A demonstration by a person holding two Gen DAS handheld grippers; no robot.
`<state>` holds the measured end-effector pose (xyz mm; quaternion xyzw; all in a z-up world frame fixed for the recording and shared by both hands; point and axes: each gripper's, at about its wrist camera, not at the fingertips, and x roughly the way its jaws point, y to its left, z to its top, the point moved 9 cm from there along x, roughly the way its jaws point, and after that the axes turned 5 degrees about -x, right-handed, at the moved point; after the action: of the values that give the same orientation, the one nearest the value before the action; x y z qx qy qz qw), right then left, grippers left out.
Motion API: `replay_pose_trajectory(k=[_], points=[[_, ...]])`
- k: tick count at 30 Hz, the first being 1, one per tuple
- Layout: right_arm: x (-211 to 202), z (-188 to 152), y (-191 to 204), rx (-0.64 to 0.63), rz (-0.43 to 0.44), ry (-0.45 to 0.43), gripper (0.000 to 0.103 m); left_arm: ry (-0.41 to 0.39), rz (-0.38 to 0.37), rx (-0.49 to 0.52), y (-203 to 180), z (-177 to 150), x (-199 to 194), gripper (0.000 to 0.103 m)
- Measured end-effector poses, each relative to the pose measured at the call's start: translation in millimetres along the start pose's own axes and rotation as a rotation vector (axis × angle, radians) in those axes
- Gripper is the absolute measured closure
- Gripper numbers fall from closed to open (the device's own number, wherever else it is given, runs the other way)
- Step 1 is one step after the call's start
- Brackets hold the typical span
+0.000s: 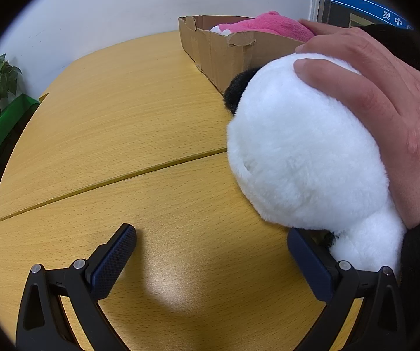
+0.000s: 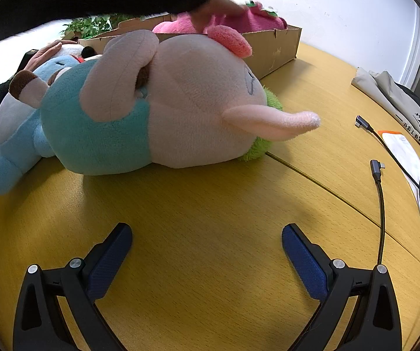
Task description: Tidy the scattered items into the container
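The left gripper [image 1: 211,251] stood with its jaws spread wide and empty above the wooden table [image 1: 116,122]; its right finger touched a white plush toy [image 1: 303,152] held down by a bare hand [image 1: 385,111]. The right gripper [image 2: 207,248] was likewise spread and empty, just short of a pink-and-teal plush [image 2: 157,108] lying on its side. Behind it stood the cardboard box [image 2: 274,49], holding a pink plush [image 2: 256,20].

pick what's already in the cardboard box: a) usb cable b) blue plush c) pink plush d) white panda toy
c, the pink plush lies inside the cardboard box, while the white panda toy is outside it under a hand.
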<state>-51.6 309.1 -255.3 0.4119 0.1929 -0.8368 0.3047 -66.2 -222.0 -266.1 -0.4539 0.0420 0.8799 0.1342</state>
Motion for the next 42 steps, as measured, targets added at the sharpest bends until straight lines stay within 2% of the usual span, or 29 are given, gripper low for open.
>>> replay_pose_trajectory(k=[42], points=[[1.2, 1.1, -0.3, 0.001, -0.001, 0.0, 0.0, 0.002, 0.001, -0.001, 4.8, 1.3, 2.3, 0.0]])
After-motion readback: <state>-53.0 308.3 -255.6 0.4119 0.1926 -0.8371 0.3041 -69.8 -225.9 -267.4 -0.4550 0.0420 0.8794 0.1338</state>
